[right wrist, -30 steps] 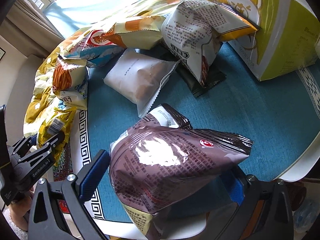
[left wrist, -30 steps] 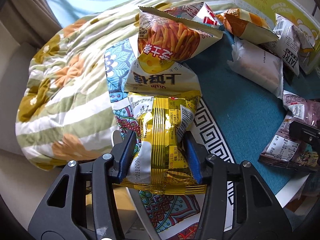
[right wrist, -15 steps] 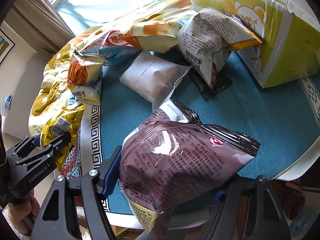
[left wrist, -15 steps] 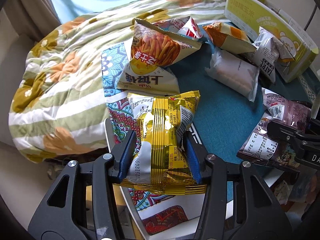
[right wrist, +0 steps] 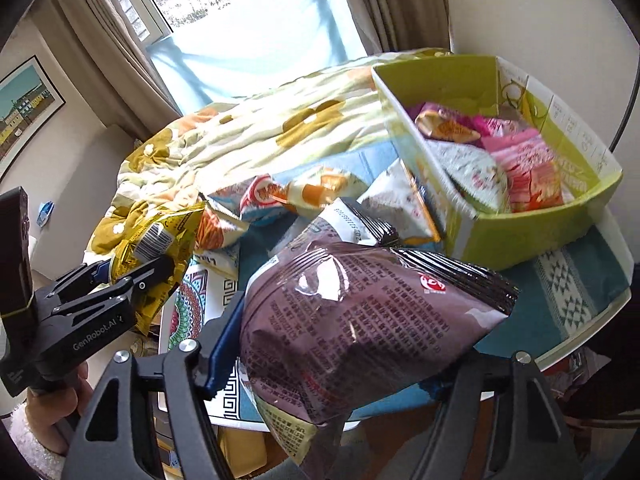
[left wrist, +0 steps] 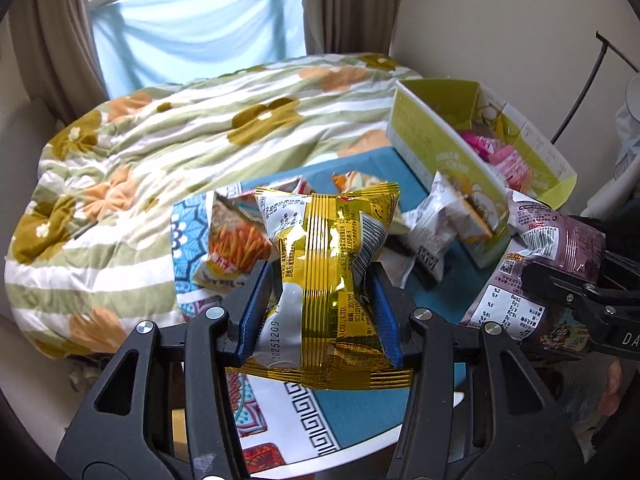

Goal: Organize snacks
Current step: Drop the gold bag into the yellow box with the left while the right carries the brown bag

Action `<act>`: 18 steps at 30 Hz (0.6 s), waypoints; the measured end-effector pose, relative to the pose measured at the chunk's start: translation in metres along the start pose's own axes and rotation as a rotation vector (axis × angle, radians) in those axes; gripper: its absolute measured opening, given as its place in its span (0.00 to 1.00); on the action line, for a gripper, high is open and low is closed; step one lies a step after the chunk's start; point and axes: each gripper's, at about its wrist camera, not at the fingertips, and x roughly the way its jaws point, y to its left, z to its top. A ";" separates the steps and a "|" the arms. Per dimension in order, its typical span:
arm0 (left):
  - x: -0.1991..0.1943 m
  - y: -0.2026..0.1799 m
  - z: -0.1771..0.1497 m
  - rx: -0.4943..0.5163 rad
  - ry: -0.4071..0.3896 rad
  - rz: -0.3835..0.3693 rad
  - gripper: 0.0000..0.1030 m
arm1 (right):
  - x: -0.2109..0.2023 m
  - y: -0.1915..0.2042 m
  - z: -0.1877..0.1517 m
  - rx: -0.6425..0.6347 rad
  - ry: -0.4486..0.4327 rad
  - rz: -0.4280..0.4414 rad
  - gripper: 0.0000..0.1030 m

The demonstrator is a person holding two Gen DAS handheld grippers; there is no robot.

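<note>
Both grippers raised over the table, each holding one snack bag.

We find the left gripper clamped on the gold snack bag, near the table's left edge. We find the right gripper clamped on the purple snack bag, just near of the green box holding pink packets. Loose bags lie between.

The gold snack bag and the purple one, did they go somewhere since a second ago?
Yes. Both claws lifted their bags up off the table: the left claw raised the gold bag, the right claw raised the purple bag, now nearer the green box. Nothing was let go; both claws stayed clamped. The other snacks on the teal cloth stayed put.
</note>
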 end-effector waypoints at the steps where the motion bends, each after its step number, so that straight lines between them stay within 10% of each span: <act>1: -0.001 -0.008 0.009 -0.001 -0.012 0.001 0.44 | -0.006 -0.007 0.008 -0.003 -0.010 0.007 0.66; 18: 0.063 -0.179 0.158 -0.125 -0.085 -0.022 0.44 | -0.029 -0.168 0.167 -0.194 -0.043 0.009 0.66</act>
